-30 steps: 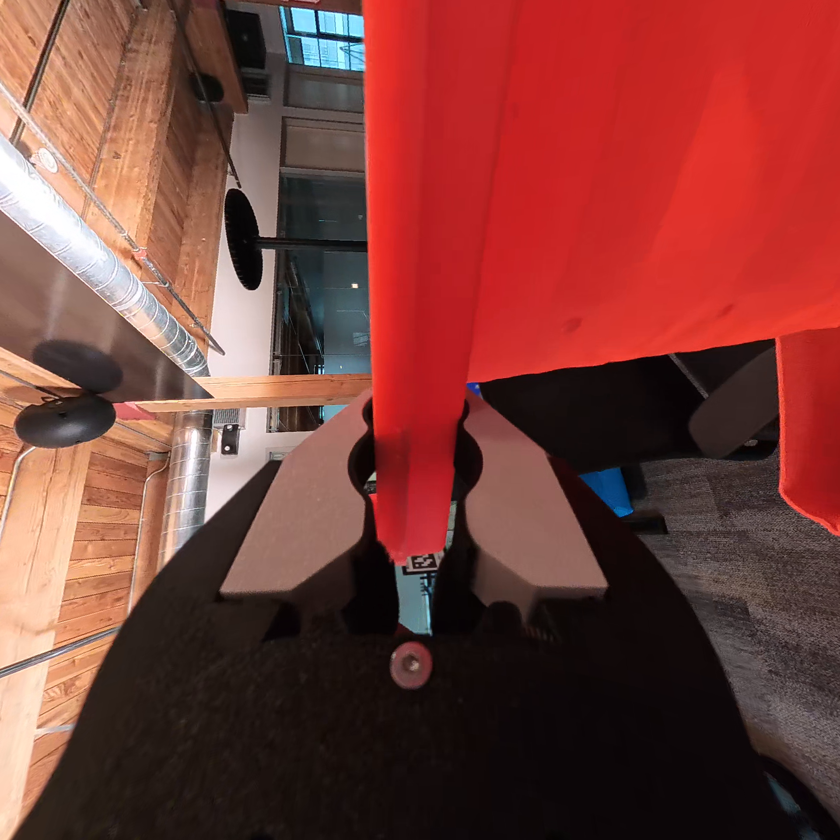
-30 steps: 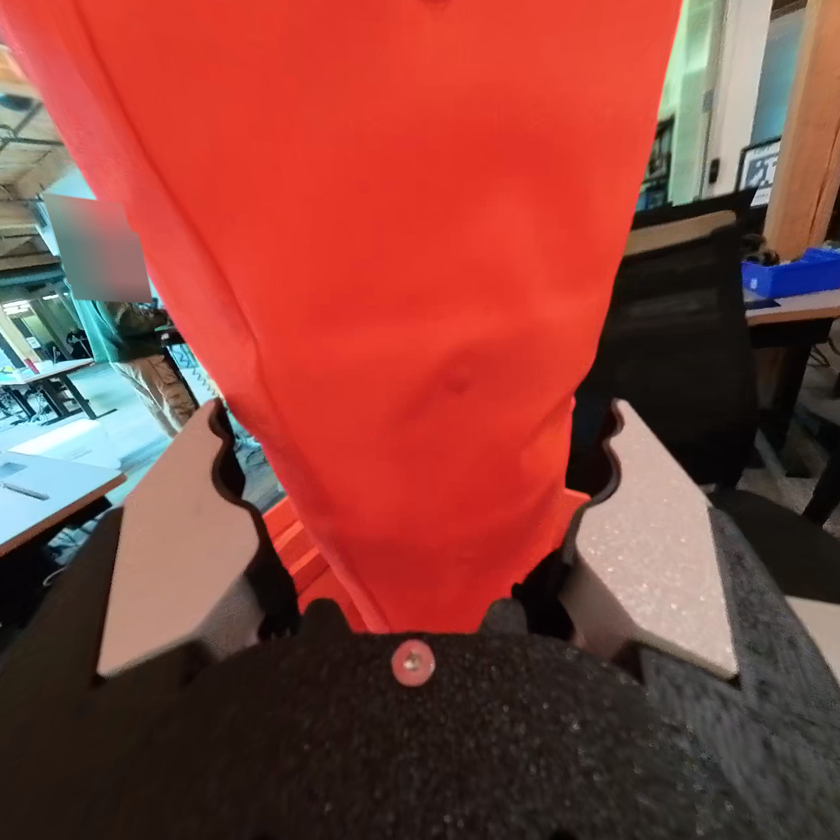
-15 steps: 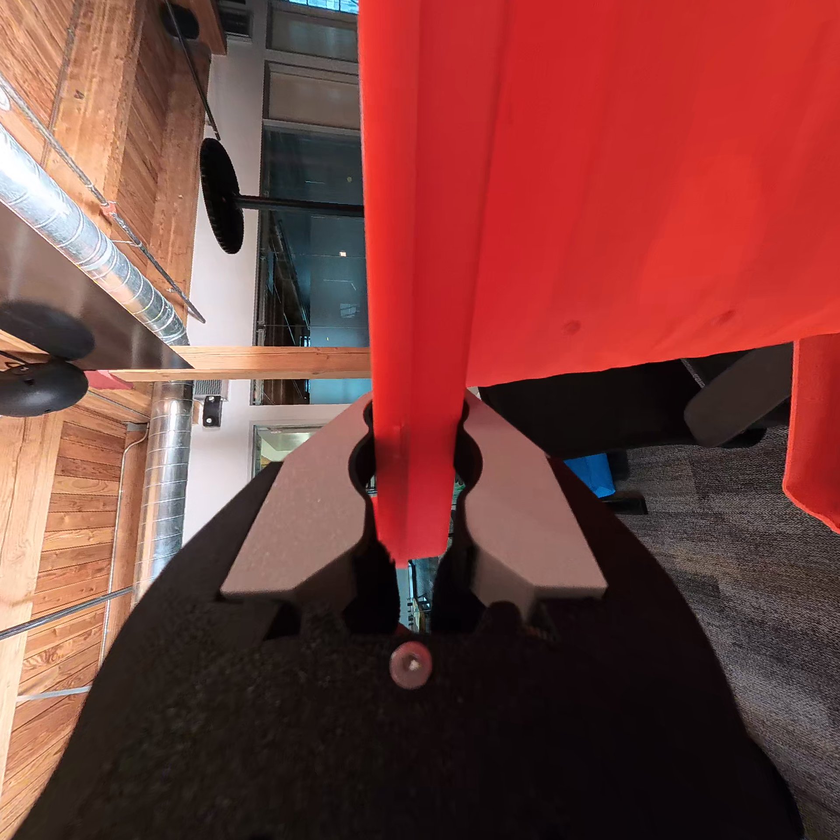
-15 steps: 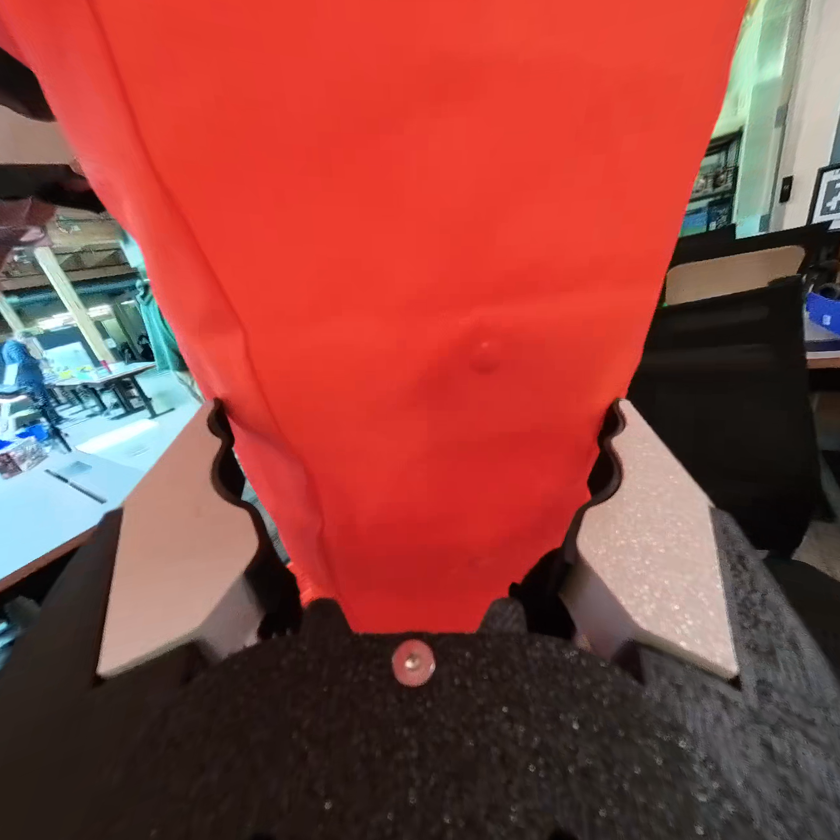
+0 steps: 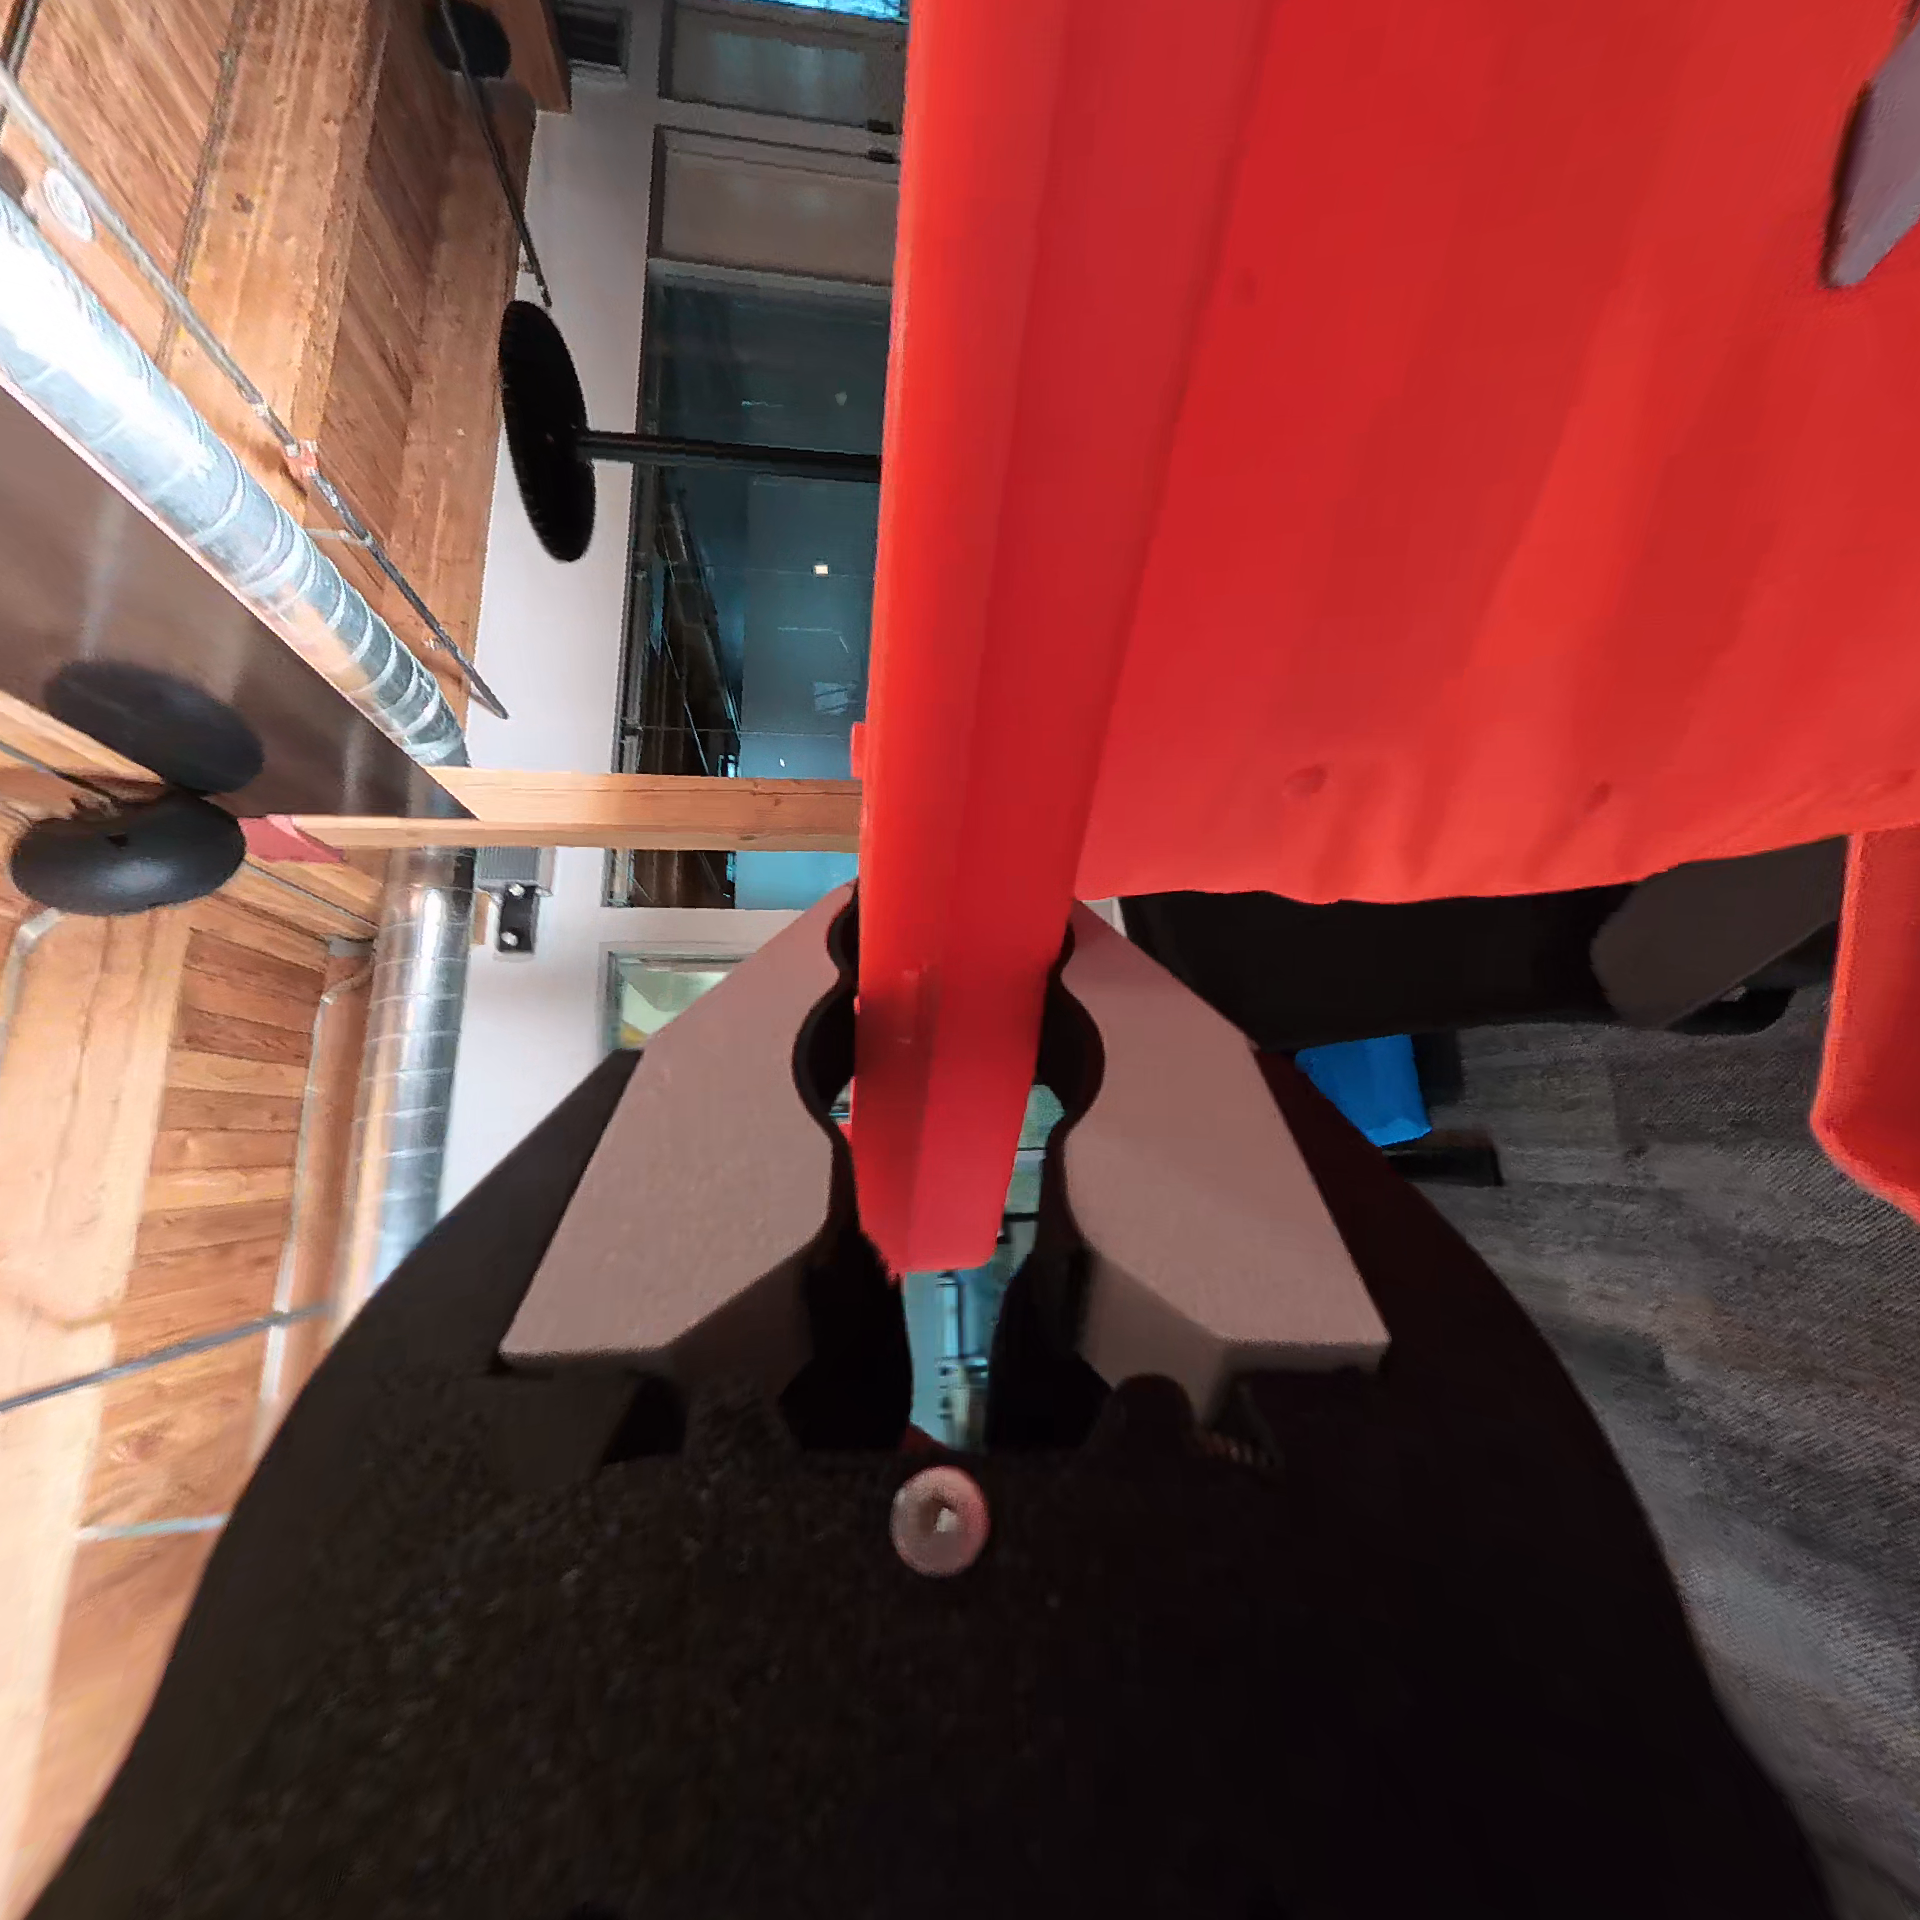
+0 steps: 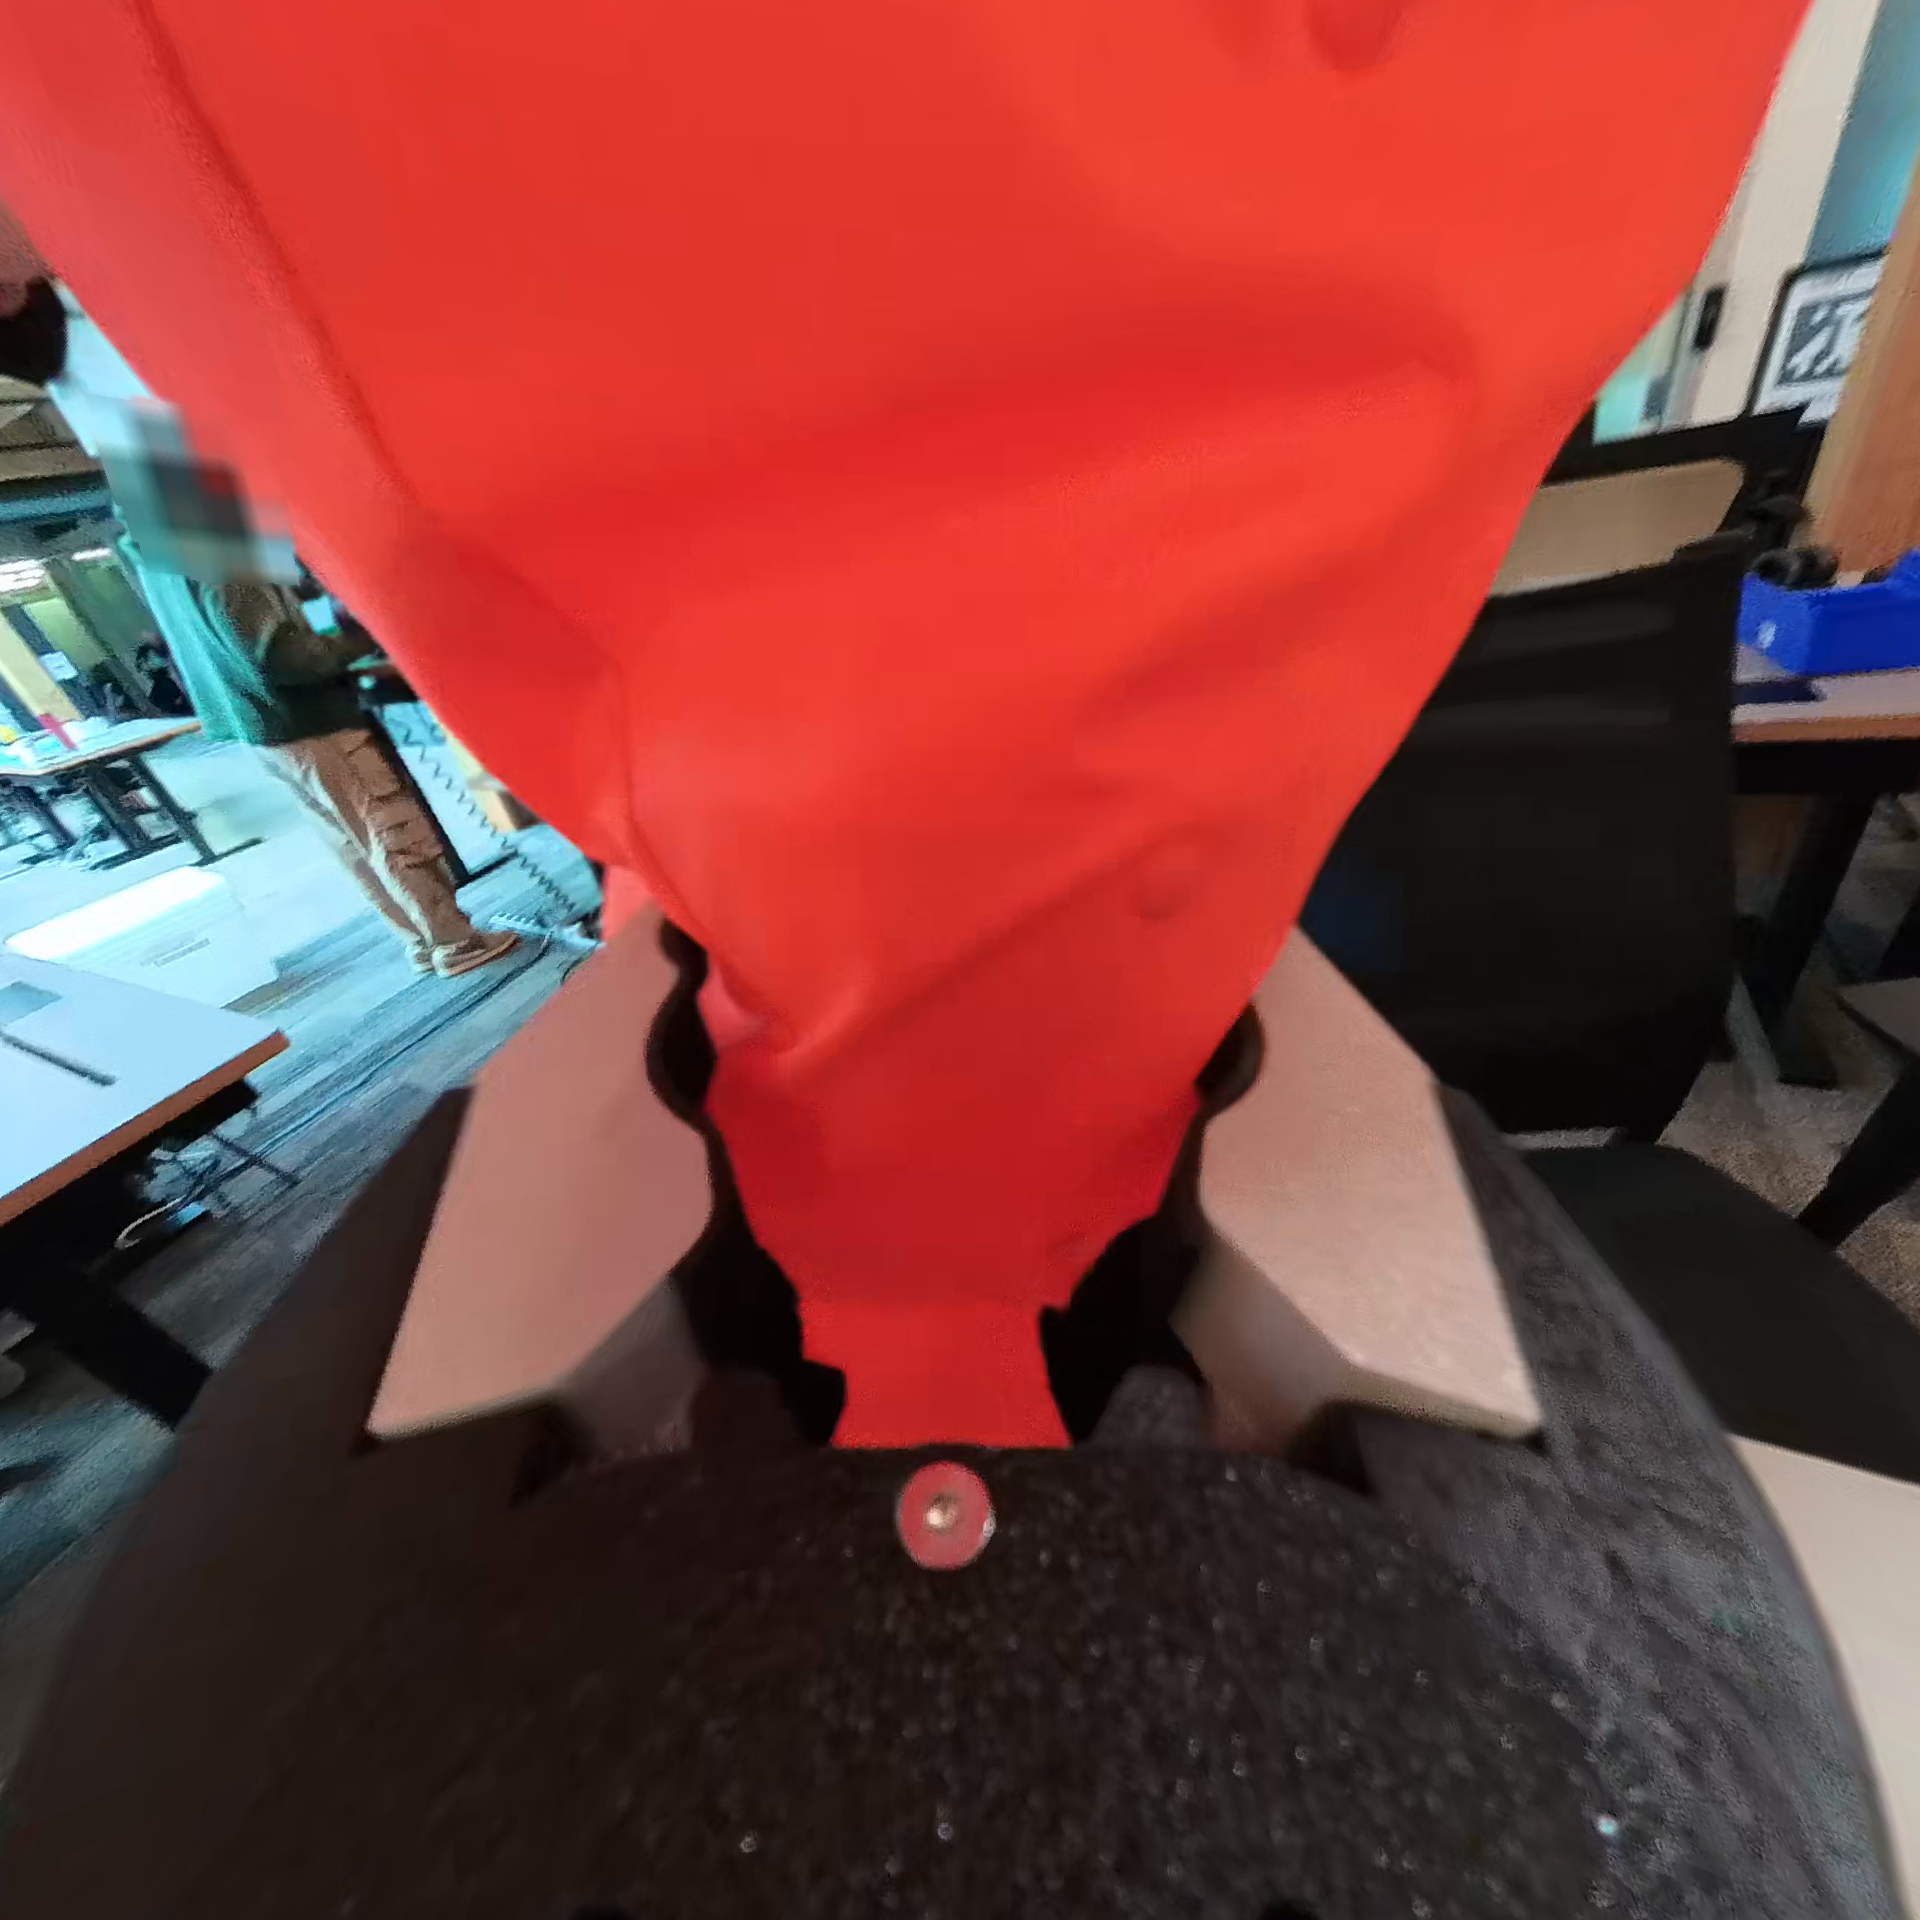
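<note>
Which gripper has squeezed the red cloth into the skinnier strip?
The left gripper: it pinches a narrow folded edge of the red cloth. The right gripper grips a wider bunch.

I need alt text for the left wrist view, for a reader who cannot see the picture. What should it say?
The left gripper is shut on a folded edge of a red cloth, which hangs in the air and fills the upper right. Behind it, the tilted view shows wooden walls, a silver duct and grey carpet.

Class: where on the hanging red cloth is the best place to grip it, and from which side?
Grip the red cloth at its folded edge strip, end-on along the strip: it is narrow, layered and fits between the fingers, as the left gripper shows.
</note>
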Action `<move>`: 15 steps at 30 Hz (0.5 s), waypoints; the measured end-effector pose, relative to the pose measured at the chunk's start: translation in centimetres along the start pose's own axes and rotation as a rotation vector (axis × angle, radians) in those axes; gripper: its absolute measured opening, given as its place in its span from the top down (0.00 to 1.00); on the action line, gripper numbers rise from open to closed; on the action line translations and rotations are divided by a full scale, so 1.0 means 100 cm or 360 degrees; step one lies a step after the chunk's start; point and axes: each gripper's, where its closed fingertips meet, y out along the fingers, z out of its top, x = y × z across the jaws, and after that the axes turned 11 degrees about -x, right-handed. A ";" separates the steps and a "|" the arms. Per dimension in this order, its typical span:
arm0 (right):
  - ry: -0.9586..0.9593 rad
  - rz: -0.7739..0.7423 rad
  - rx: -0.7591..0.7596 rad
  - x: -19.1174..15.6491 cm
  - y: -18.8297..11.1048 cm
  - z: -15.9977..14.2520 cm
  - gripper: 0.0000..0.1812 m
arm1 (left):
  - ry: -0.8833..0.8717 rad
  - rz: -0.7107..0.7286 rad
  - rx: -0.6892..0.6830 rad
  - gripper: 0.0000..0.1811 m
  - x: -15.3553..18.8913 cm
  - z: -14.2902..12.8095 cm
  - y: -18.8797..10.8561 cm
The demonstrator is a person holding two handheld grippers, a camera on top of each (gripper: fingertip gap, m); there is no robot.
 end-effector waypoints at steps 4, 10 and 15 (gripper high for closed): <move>-0.0028 0.0044 0.0066 -0.005 -0.008 0.010 0.31 | -0.0240 -0.0089 0.0002 0.83 -0.012 -0.011 0.002; -0.0092 0.0013 -0.0069 -0.005 -0.033 -0.067 0.25 | -0.0269 -0.0100 -0.0062 0.83 -0.009 -0.022 0.003; 0.0009 0.0041 -0.0196 -0.010 0.000 -0.148 0.25 | -0.0270 -0.0094 -0.0040 0.83 -0.006 -0.018 -0.003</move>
